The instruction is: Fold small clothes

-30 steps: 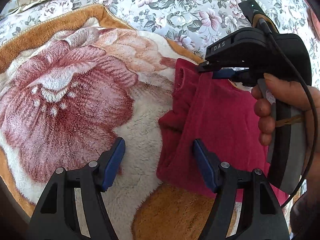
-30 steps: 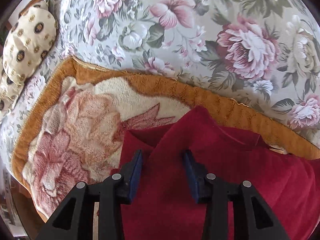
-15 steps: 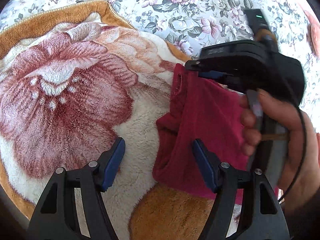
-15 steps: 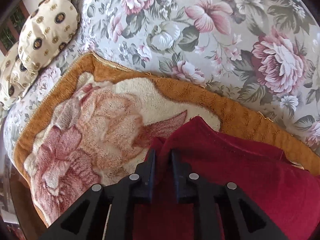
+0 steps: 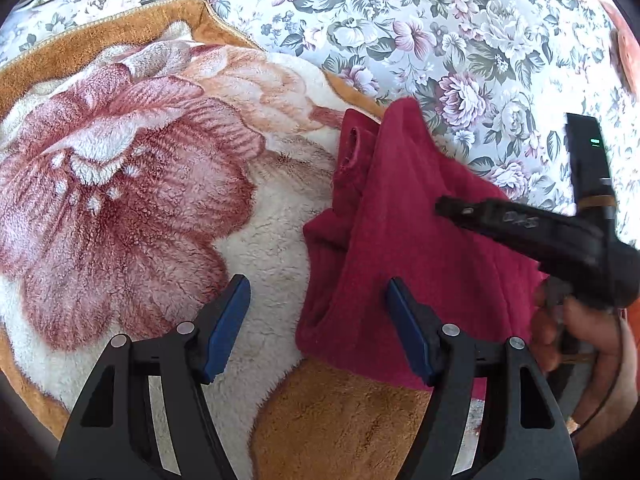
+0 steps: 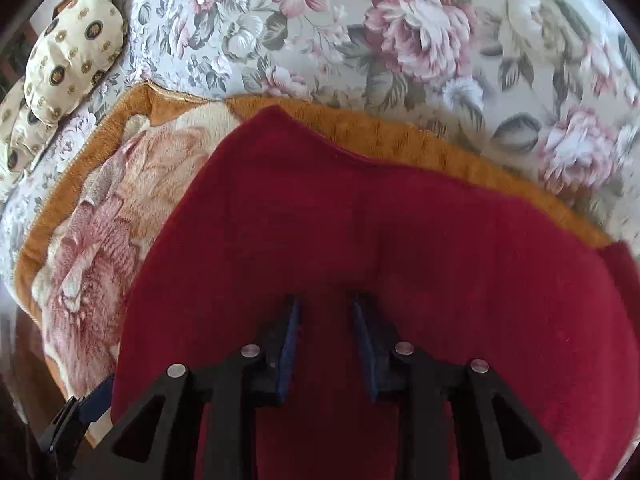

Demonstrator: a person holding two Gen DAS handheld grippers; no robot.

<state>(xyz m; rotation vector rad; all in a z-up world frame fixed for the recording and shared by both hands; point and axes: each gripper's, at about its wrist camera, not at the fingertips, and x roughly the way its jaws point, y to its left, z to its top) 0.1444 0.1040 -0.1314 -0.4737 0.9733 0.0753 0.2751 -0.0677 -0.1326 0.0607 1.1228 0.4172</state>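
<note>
A small dark red garment [image 5: 416, 248] lies on a fleece blanket with a big rose print [image 5: 132, 200]. One flap is folded over towards the left, with a sleeve opening showing at its far left edge. My left gripper [image 5: 318, 320] is open, low over the garment's near left edge, one finger over the blanket and one over the cloth. My right gripper [image 6: 326, 332] hovers above the red garment [image 6: 360, 240], jaws partly open with nothing between them. It also shows in the left wrist view [image 5: 444, 206] over the garment's right part.
The blanket has an orange-brown border [image 6: 400, 136] and lies on a floral bedspread [image 5: 440, 32]. A cream patterned pillow [image 6: 72, 56] lies at the far left. The person's hand [image 5: 580, 340] holds the right gripper's handle.
My right gripper, shut on the garment's edge half a second ago, has let go, opened partly and drawn back to the right. The folded flap now lies flatter. My left gripper stayed put.
</note>
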